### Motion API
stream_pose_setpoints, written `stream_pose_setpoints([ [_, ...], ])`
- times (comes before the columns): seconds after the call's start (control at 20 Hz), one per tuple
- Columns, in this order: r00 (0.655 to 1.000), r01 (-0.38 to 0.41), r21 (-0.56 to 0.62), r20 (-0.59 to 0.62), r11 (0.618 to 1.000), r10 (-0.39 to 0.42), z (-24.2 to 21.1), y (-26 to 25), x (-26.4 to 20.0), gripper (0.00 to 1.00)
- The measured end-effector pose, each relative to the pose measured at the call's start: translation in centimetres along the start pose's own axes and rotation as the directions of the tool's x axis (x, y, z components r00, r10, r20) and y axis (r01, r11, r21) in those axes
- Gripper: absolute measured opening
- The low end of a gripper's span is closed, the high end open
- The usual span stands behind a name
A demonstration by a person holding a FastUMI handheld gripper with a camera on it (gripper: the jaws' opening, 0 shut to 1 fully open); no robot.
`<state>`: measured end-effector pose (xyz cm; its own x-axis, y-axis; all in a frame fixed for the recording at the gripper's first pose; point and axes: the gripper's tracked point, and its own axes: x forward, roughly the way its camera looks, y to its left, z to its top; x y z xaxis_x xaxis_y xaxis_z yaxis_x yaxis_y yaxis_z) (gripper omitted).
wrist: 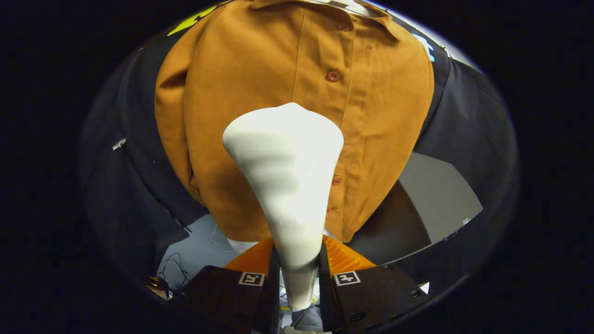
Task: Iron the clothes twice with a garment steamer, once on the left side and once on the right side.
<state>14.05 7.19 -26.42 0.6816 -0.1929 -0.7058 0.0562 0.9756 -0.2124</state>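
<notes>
A brown button-up shirt (260, 93) hangs in front of the black cloth wall, its button placket (333, 75) running down just right of centre. A white garment steamer (287, 162) stands upright between my fingers, its wide head reaching up against the shirt's lower middle, over and just left of the placket. My gripper (299, 260) is shut on the steamer's narrow handle, one finger pressing on each side. The steamer head hides part of the shirt's front.
A grey panel (436, 195) slopes away to the right, below the shirt's hem. Loose cables (174, 269) lie on the pale floor to the lower left. Black cloth (130, 185) hangs on both sides of the shirt.
</notes>
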Motion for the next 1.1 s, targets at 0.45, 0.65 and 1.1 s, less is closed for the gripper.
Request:
stream_pose_setpoints([
  [0.45, 0.976, 0.046, 0.105, 0.207, 0.993, -0.067, 8.5, -7.8, -6.2, 0.39],
  [0.65, 0.955, 0.039, 0.138, 0.287, 0.990, -0.078, 10.7, -10.8, -8.8, 0.39],
  [1.1, 0.919, 0.008, 0.147, 0.390, 0.989, -0.066, 13.1, -12.8, -11.8, 0.39],
])
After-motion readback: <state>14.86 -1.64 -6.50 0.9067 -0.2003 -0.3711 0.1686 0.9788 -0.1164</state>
